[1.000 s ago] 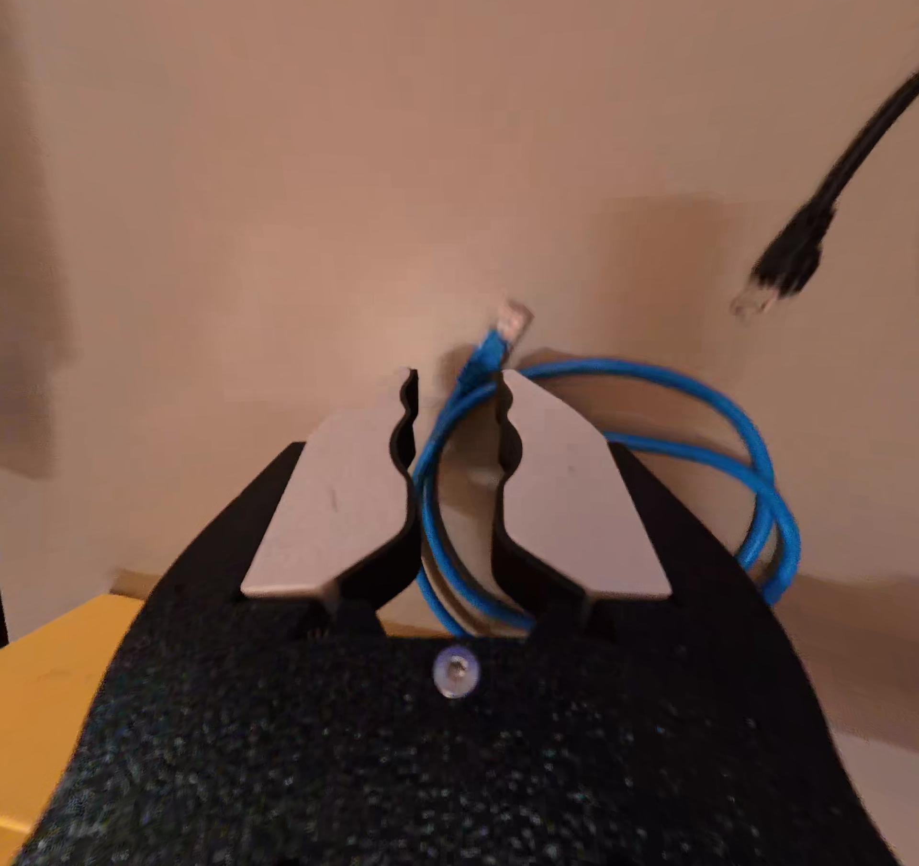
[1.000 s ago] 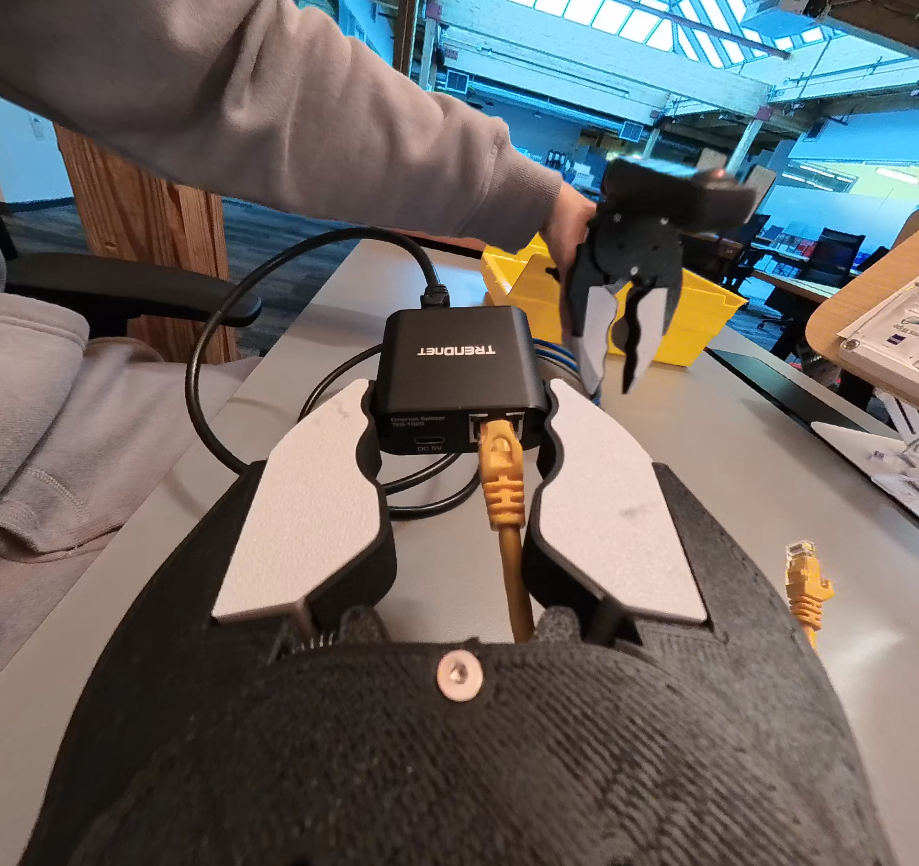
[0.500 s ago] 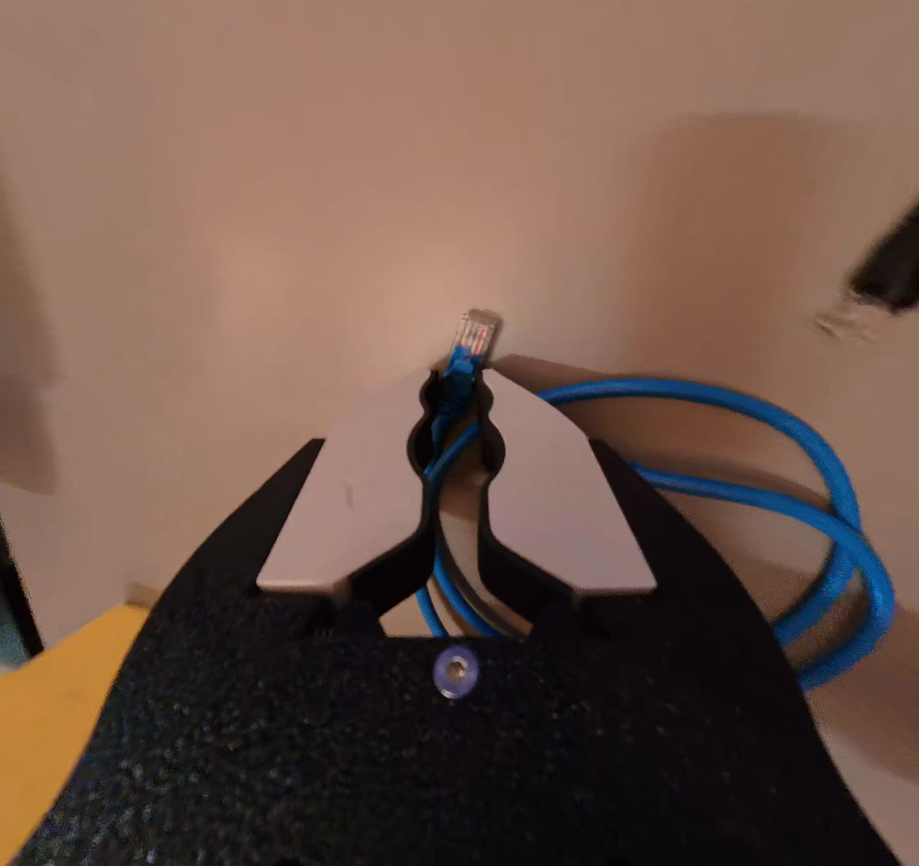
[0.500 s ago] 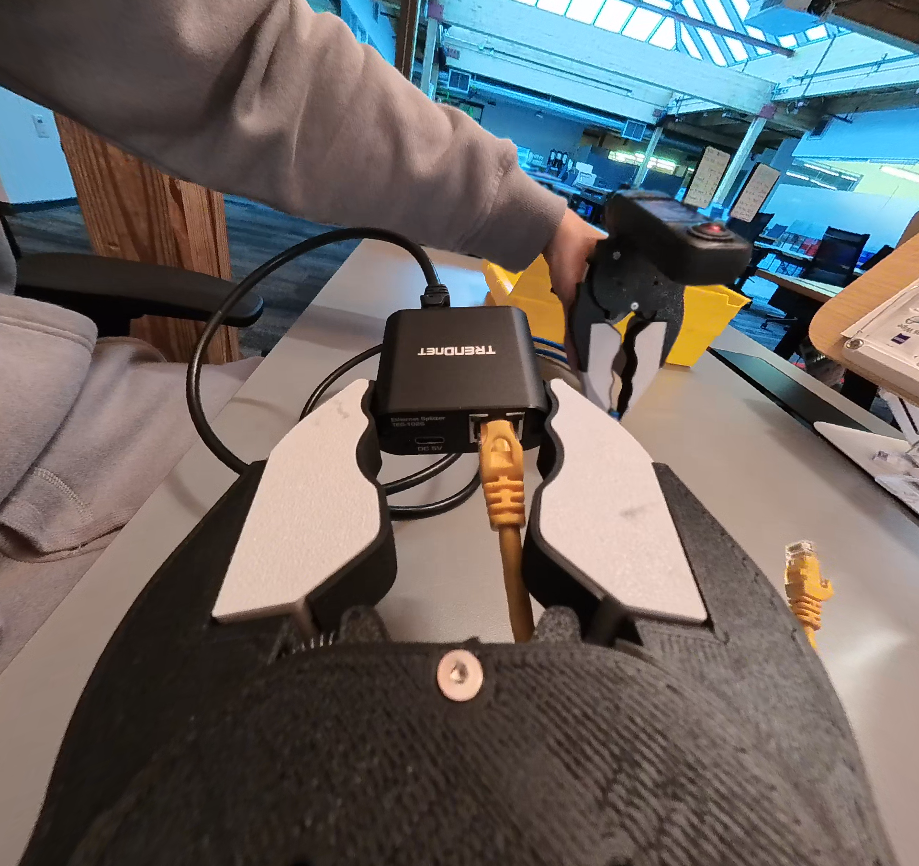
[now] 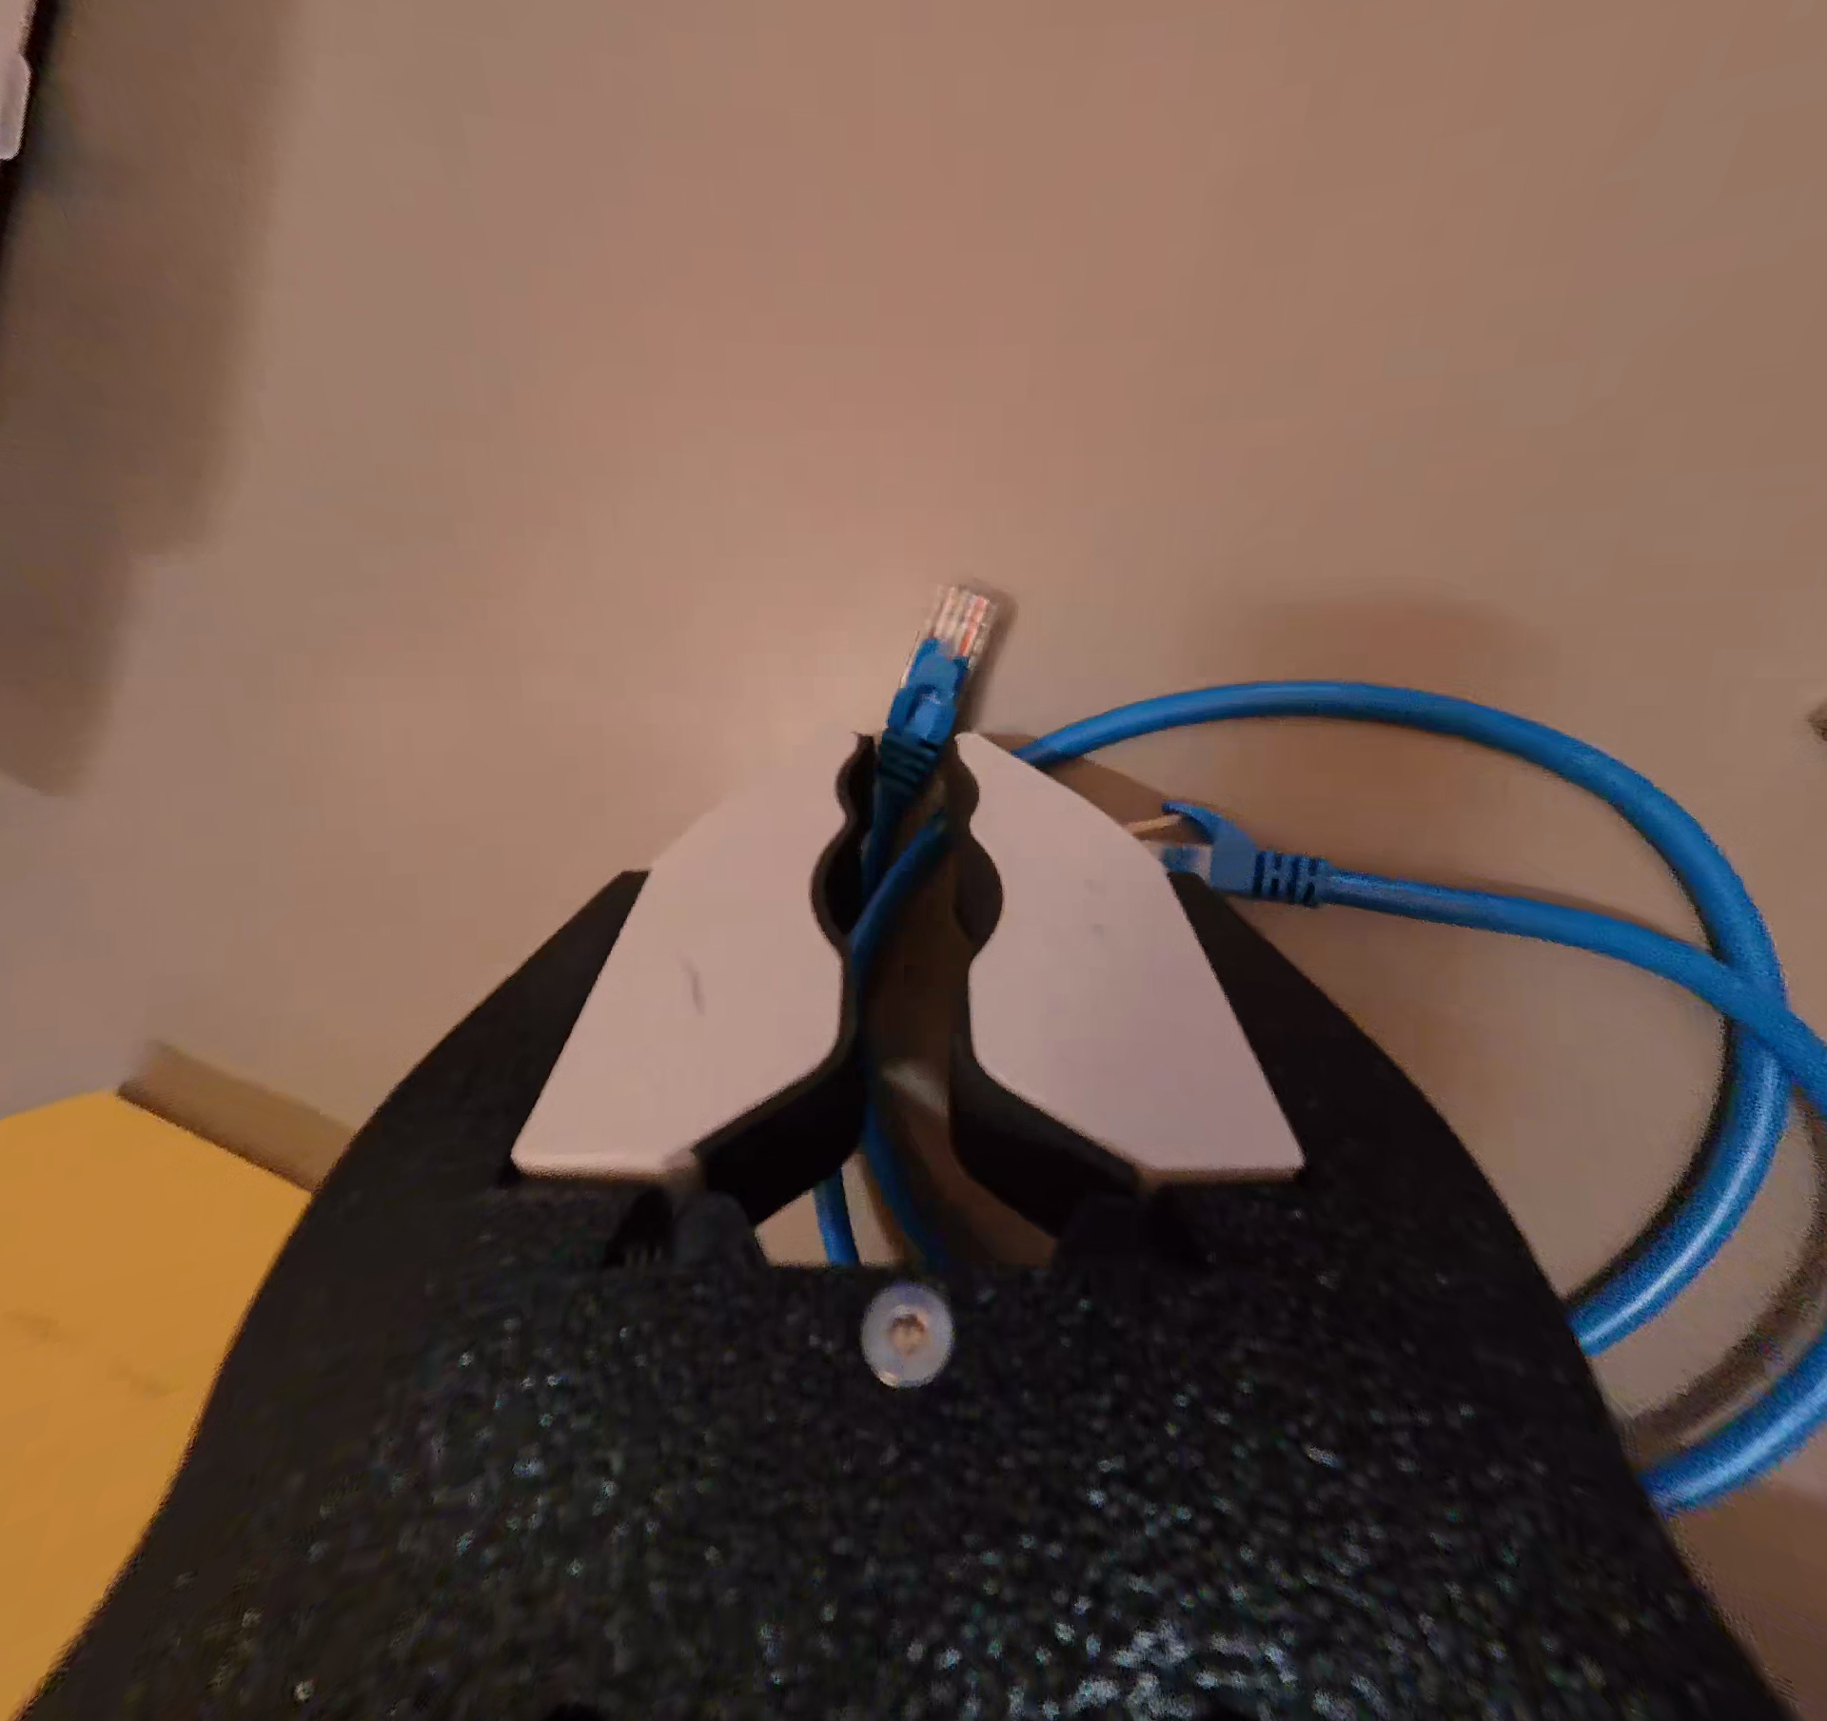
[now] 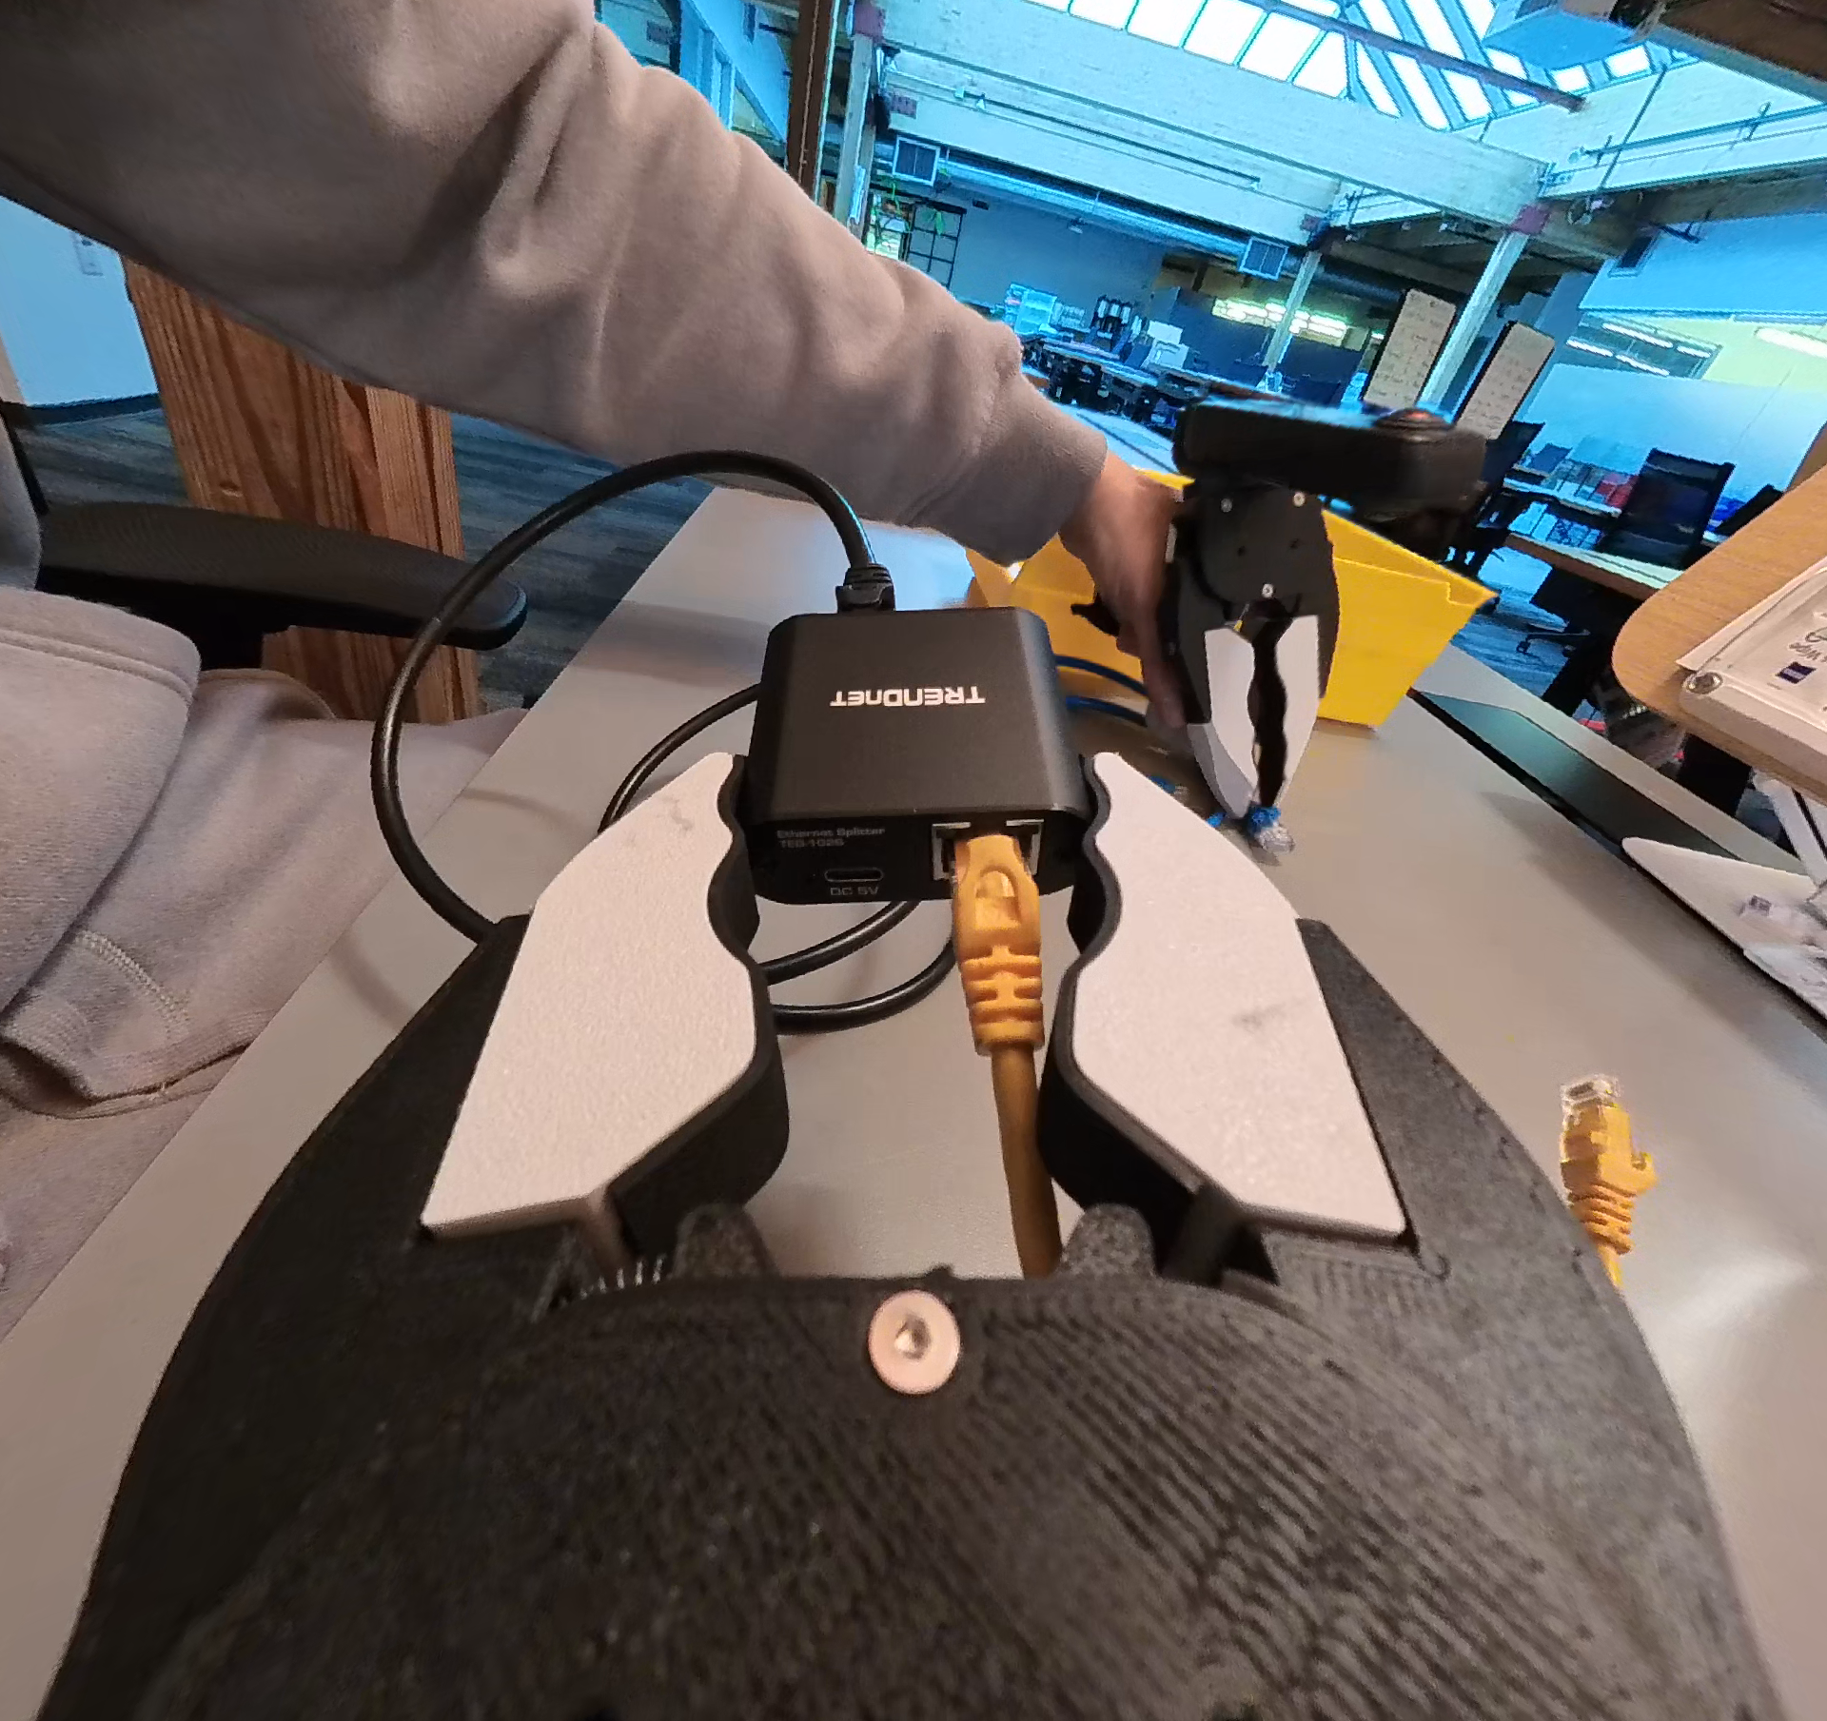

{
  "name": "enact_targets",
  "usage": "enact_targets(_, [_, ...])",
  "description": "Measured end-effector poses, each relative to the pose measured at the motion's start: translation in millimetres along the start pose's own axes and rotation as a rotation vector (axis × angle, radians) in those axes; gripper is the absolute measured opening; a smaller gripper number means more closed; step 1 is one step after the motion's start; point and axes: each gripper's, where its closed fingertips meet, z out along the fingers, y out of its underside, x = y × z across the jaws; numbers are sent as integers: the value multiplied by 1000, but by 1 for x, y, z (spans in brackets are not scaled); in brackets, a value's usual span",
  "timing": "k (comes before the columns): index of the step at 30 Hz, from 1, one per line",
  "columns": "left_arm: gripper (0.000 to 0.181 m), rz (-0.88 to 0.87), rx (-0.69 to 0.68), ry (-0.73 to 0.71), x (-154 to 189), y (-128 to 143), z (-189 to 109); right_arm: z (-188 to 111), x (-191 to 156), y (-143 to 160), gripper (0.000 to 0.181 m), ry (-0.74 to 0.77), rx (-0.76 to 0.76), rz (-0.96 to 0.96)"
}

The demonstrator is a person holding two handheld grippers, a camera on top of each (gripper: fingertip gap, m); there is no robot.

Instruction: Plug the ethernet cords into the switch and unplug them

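My left gripper (image 5: 914,764) is shut on the blue ethernet cord (image 5: 1483,735) just behind its plug (image 5: 944,646), which sticks out past the fingertips. The cord's other plug (image 5: 1226,858) lies to the right of the fingers. In the right wrist view the left gripper (image 6: 1251,799) points down at the table beside the switch. My right gripper (image 6: 914,784) is shut on the black switch (image 6: 910,735), its fingers on both sides. A yellow ethernet cord (image 6: 999,952) is plugged into the switch's front port. Its other plug (image 6: 1597,1160) lies loose at the right.
A black power cable (image 6: 475,646) loops from the switch's back. A yellow bin (image 6: 1384,626) stands behind the left gripper on the grey table (image 6: 1483,932). A person's grey sleeve (image 6: 445,191) crosses above. Papers (image 6: 1770,675) lie at the right edge. One gripper's finger ends stand about 30 cm off the other's.
My left gripper has closed on the blue cord behind its plug and lowered toward the table. The right gripper has stayed on the switch.
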Motion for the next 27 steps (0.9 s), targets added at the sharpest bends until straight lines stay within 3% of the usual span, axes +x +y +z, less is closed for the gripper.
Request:
enact_targets(5, [12, 27, -37, -66, -4, -2, 5, 1, 0, 1, 61, -1, -9, -3])
enact_targets(10, [12, -277, -73, -89, -4, -2, 6, 2, -1, 2, 61, -3, -16, -2])
enact_targets(13, [12, -340, -96, -102, 4, -5, 6, 2, -2, 3, 61, -3, -22, -11])
enact_targets(18, [12, -239, 33, -145, 5, -8, 6, 4, -3, 4, 61, -10, -37, -20])
enact_targets(23, [13, -307, 213, -141, 5, -8, 5, 3, -3, 4, 61, -7, -31, -16])
enact_targets(27, [12, -301, 196, -149, 5, -8, 6, 2, -2, 3, 61, -5, -23, -12])
